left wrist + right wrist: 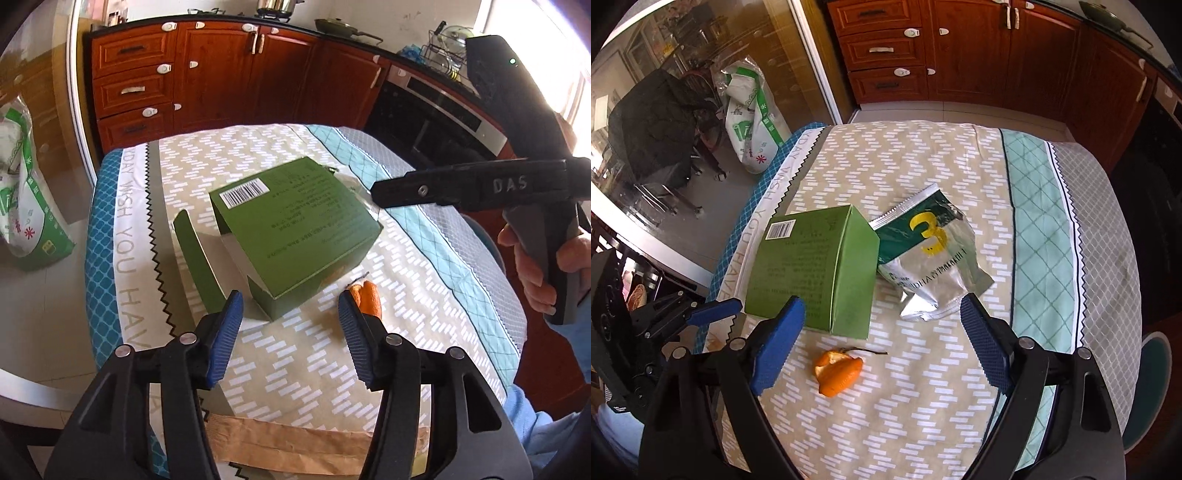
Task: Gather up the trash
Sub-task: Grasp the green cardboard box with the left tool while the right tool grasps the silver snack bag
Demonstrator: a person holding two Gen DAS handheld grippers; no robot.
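A green cardboard box (295, 225) lies on the patterned tablecloth (317, 354), with one end flap (195, 258) hanging open. My left gripper (291, 328) hovers open just in front of it, with nothing between the blue pads. A piece of orange peel (371, 299) peeks out behind its right finger. In the right wrist view, the orange peel (838, 371) lies between and below the tips of my open right gripper (882, 343). The green box (812, 266) sits to the left, and a crumpled silver and green foil pouch (931, 258) touches the box's right side.
A brown paper bag (295, 446) lies at the table's near edge under my left gripper. A white and green sack (750, 122) stands on the floor by a glass door. Red-brown cabinets (221, 74) and an oven (436, 122) line the far side. A teal chair (1152, 387) is at the right.
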